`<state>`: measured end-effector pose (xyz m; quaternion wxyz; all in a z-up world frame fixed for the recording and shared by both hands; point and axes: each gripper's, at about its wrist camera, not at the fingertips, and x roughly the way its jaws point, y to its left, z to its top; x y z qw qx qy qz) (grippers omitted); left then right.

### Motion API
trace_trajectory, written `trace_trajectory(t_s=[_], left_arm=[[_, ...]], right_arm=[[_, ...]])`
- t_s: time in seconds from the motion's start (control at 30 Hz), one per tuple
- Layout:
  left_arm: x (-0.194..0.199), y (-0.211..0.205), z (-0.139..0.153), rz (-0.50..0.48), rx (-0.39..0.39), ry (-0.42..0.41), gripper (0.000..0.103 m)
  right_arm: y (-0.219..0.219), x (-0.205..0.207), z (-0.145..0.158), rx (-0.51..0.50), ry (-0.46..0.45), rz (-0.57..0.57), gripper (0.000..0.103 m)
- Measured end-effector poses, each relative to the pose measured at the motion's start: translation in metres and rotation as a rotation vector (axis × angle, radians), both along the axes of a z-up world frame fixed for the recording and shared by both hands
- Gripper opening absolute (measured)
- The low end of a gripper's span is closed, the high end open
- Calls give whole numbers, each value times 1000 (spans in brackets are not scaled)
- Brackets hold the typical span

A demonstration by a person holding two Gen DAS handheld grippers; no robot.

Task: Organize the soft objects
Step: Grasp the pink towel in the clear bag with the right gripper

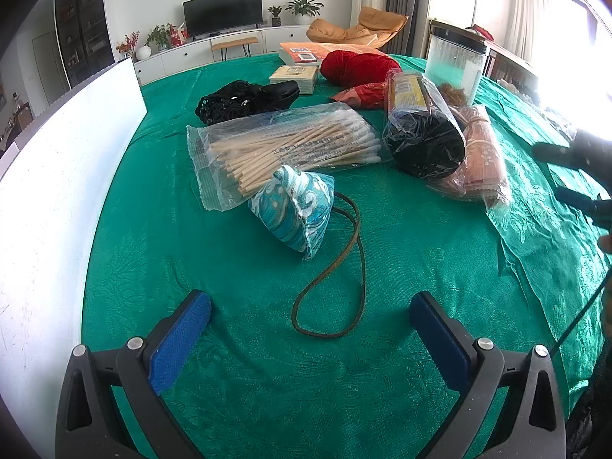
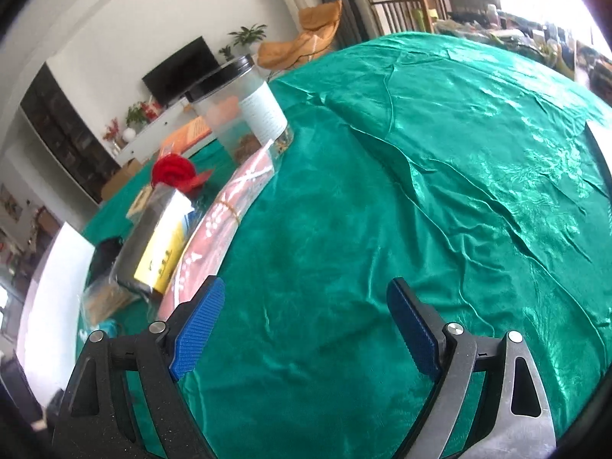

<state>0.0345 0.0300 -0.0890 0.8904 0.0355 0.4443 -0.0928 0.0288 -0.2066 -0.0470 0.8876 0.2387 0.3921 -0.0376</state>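
Observation:
A blue patterned fabric pouch (image 1: 294, 210) with a brown strap (image 1: 336, 287) lies on the green tablecloth (image 1: 229, 382), just ahead of my open, empty left gripper (image 1: 310, 306). Behind it lie a bag of wooden sticks (image 1: 283, 149), a black mesh item (image 1: 237, 101), red yarn (image 1: 359, 65), a wrapped black roll (image 1: 420, 130) and a pink packaged cloth (image 1: 482, 153). My right gripper (image 2: 306, 302) is open and empty above bare cloth; the pink package (image 2: 214, 229), black roll (image 2: 157, 237) and red yarn (image 2: 172, 170) lie to its left.
A white board (image 1: 57, 191) stands along the table's left side. A clear jar with a black lid (image 2: 241, 107) and books (image 1: 302, 53) stand at the back. The cloth is wrinkled on the right (image 2: 459, 153). The right gripper shows at the right edge (image 1: 581, 176).

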Motion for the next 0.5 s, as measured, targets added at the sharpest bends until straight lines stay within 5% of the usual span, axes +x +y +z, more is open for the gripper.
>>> trace_trajectory(t_s=[0.17,0.23,0.37,0.43,0.5], left_arm=[[0,1,0,0,-7,-2,103],[-1,1,0,1,-8,-2,103],[-1,0,0,1,2,-1,103],[-1,0,0,1,1,-1,103],[-1,0,0,0,1,-1,103]], right_arm=[[56,63,6,-92,65,192,83],[70,74,-5,-109,133,211,51],[80,68,-10,-165,145,269,48],[75,63,-7,-185,156,309,27],[63,53,-2,-241,158,321,24]])
